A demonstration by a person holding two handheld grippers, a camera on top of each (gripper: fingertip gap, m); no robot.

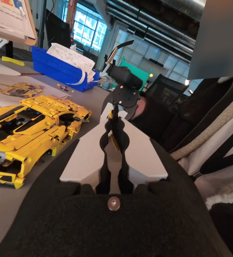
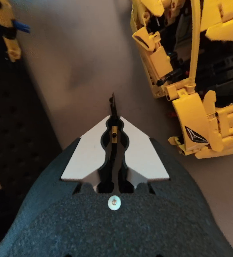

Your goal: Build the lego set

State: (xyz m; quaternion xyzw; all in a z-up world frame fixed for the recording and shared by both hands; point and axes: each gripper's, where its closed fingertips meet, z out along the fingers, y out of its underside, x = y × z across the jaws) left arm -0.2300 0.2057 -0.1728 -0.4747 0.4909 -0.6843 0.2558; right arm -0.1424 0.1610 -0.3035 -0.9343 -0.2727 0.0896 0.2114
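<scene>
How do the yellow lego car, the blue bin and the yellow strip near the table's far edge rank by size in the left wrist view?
Largest to smallest:
1. yellow lego car, though it is nearest the camera
2. blue bin
3. yellow strip

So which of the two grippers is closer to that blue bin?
Right, it seems. The right gripper hangs just off the blue bin's near end, while the left gripper sits farther back, alongside the yellow car.

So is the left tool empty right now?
No, the left tool is shut on a yellow and black lego piece.
</scene>
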